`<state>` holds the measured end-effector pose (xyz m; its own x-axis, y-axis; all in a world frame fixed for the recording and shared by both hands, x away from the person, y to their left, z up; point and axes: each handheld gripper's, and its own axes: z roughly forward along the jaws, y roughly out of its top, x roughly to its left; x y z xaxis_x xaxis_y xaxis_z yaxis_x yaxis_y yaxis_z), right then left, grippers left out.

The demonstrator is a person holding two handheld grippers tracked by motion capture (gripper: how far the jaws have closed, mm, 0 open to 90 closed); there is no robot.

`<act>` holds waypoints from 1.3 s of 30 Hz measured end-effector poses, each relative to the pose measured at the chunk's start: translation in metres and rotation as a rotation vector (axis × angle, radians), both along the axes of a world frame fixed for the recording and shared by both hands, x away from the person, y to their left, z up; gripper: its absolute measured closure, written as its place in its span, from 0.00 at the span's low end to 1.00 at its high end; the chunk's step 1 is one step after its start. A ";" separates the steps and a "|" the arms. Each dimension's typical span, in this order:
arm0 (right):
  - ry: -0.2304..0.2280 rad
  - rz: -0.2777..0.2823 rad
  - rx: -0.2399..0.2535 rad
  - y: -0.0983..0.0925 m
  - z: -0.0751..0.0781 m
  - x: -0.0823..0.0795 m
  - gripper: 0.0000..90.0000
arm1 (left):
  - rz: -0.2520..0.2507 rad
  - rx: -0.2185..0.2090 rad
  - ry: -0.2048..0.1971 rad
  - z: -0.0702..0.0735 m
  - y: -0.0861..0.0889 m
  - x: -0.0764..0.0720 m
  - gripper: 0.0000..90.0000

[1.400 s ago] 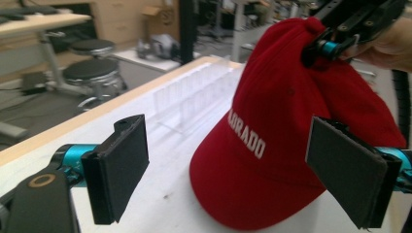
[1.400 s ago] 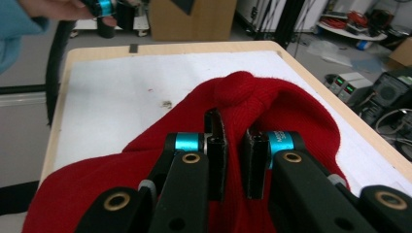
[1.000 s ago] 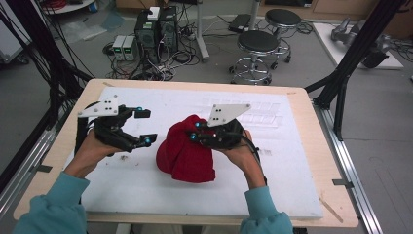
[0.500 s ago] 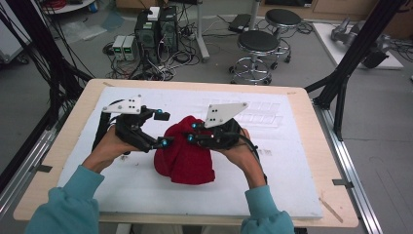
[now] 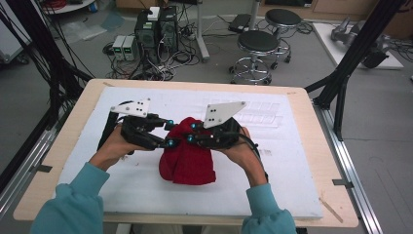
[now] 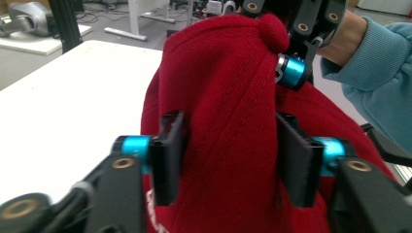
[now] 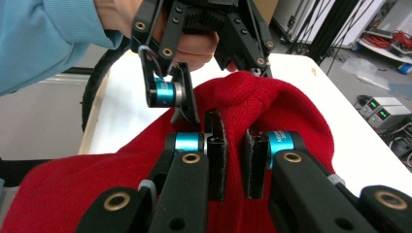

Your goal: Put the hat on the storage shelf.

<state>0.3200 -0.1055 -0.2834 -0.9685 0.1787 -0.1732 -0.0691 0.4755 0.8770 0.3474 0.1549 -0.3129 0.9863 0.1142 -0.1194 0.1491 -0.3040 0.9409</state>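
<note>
Right hand-held gripper (image 5: 191, 132): clenched on red beanie (image 5: 187, 158), lifting fold.
Left hand-held gripper (image 5: 169, 132): closing at 9 o'clock, pinching fold to spread it.

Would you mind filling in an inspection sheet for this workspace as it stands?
Surface: white mat on a wooden table.
Job's things: red knit beanie on the mat, its upper part gathered into a raised fold.
Clutter: nothing seen on the mat.
Grippers: left gripper has just been closing, with a wide fold of the beanie between its jaws, pads against the knit; right gripper shut on a thin ridge of the beanie.
Cables: black cable trails from the left gripper; tangled leads on the floor.
Surroundings: two stools, electronic boxes, black frame struts.
</note>
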 end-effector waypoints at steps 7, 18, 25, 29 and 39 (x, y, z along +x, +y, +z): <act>0.001 -0.010 -0.002 -0.001 0.000 0.000 0.93 | 0.010 0.012 -0.009 0.002 -0.001 -0.004 0.81; -0.036 -0.069 0.018 -0.001 0.001 -0.001 0.76 | 0.077 0.020 -0.032 0.006 -0.003 -0.009 0.95; -0.048 -0.180 0.132 -0.007 0.003 -0.002 0.18 | 0.105 0.030 -0.047 0.004 -0.005 -0.010 0.95; -0.033 -0.227 0.152 -0.010 0.004 -0.003 0.11 | 0.130 0.027 -0.042 0.004 -0.005 -0.009 0.95; -0.017 -0.277 0.188 -0.017 0.008 -0.012 0.09 | 0.255 0.005 -0.029 0.006 -0.006 -0.005 0.95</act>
<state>0.3076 -0.1225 -0.2754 -0.8757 0.4655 -0.1284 0.0245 0.3084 0.9509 0.3421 0.1493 -0.3067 0.9285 0.3601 -0.0902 0.1946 -0.2651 0.9444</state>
